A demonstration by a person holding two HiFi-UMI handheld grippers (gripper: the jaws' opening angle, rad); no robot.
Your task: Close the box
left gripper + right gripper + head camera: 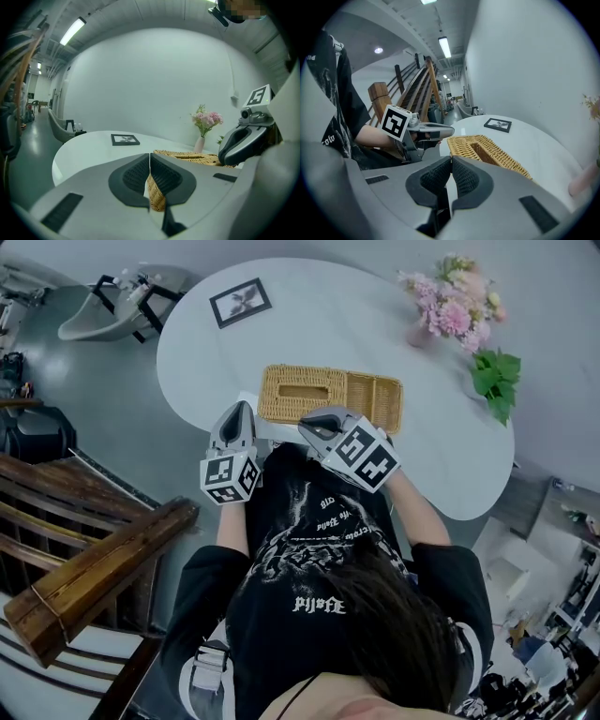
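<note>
A woven box (328, 395) lies on the white table (328, 324), close to the near edge, right in front of the person. Its long side runs left to right. The left part of its top has a long slot in it, and the right part shows open spaces.

The left gripper (240, 409) is at the box's near left corner. Its jaws are pressed together with nothing between them (its own view shows the box just behind the closed tips). I cannot tell if it touches the box.

The right gripper (309, 425) is over the near edge of the box, around the middle. Its jaws are together too, and nothing is in them.

At the far left of the table lies a small picture frame (240, 302). At the far right stand pink flowers (455, 301), and green leaves (495, 379) are just near of them. A pale chair (112, 310) stands on the floor, far left. A wooden rail (94, 568) is at the near left.
</note>
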